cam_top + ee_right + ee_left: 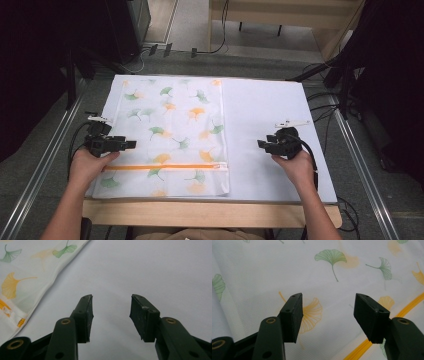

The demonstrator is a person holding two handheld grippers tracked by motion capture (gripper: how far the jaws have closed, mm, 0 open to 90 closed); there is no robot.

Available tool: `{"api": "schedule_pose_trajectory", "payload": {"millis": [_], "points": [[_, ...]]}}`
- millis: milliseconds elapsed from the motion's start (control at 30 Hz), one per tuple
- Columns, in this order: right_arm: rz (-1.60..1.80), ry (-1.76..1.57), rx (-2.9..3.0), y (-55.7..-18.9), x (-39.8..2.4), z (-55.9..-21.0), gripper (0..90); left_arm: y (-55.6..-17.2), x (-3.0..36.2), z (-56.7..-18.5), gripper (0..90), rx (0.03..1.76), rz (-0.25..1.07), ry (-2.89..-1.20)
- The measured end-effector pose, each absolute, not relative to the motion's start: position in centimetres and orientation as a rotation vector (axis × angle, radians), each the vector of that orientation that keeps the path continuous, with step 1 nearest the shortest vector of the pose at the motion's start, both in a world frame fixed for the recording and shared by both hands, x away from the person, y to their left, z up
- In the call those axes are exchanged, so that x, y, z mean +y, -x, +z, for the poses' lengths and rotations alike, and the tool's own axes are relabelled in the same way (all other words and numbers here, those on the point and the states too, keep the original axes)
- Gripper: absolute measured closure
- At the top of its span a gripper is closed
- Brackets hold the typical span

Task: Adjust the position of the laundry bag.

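White mesh fabric printed with green and orange ginkgo leaves is making up a flat, rectangular zip bag that is lying on the left half of a pale table cover. An orange zipper is running across its near end; any contents are not showing. The left gripper is hovering over the bag's left edge, jaws apart. The right gripper is hanging over bare cover, jaws apart and holding nothing.
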State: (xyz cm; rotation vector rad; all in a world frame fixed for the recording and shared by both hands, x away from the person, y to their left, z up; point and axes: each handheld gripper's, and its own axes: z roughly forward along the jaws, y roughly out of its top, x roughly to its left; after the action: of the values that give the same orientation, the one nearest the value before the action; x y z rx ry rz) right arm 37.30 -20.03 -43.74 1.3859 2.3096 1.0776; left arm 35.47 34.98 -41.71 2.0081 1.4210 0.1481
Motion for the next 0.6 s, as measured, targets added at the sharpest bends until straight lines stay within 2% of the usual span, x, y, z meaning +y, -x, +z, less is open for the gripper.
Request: {"api": "schedule_pose_trajectory", "payload": {"millis": [200, 600], "points": [[1.036, -1.385, 2.315, -37.47, -20.0, -43.79, 47.9, -35.49, 34.99, -41.73, 40.3, 1.409, 0.12, -2.009], [1.019, -1.374, 2.31, -37.46, -19.73, -43.76, 47.5, -35.75, 34.91, -41.99, 40.3, 1.447, 0.091, -1.99]]}}
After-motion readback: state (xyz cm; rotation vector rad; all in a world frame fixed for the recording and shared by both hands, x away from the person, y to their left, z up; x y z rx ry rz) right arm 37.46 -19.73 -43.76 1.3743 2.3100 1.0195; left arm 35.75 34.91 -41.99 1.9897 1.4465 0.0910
